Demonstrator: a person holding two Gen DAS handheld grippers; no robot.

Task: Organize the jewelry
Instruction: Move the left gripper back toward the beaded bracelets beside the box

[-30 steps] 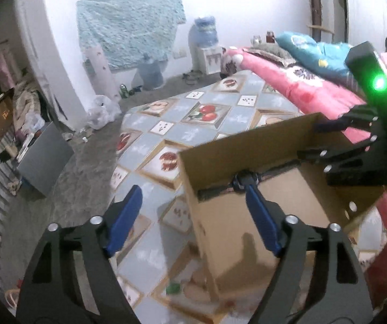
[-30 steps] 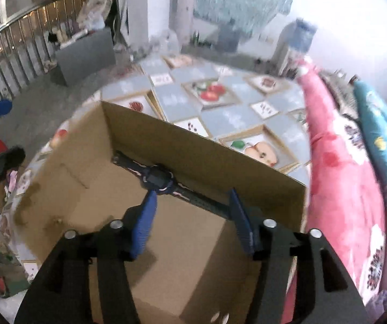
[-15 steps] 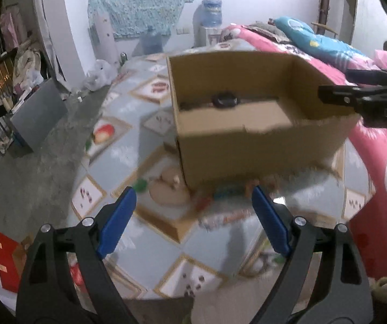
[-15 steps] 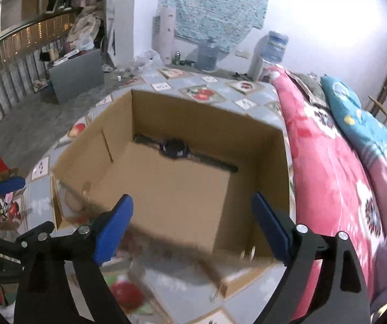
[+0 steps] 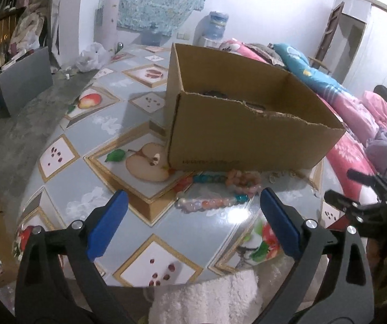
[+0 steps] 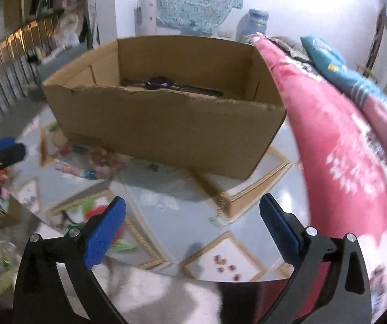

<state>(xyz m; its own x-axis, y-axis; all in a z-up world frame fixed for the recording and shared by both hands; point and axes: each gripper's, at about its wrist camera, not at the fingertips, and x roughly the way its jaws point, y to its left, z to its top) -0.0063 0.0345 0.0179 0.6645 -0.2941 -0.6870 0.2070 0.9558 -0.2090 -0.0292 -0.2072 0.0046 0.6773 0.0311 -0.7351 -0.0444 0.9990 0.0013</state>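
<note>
An open cardboard box (image 5: pixel 247 140) stands on the fruit-patterned table (image 5: pixel 85 189); it also shows in the right wrist view (image 6: pixel 166 124). A dark wristwatch (image 6: pixel 161 82) lies inside along the far wall. Several beaded bracelets (image 5: pixel 215 189) lie on the table just in front of the box, blurred in the right wrist view (image 6: pixel 85 167). My left gripper (image 5: pixel 190 224) is open and empty, just short of the bracelets. My right gripper (image 6: pixel 190 226) is open and empty, back from the box over the table's near edge.
A pink floral bedspread (image 6: pixel 341 135) runs along the right of the table. A white fluffy cloth (image 5: pixel 206 297) sits at the table's near edge. A grey board (image 5: pixel 23 83) and clutter lie on the floor at left.
Both grippers have pulled back and down from the box toward the table's near edge. The watch stays in the box. The bracelets have come into view ahead of the left gripper.
</note>
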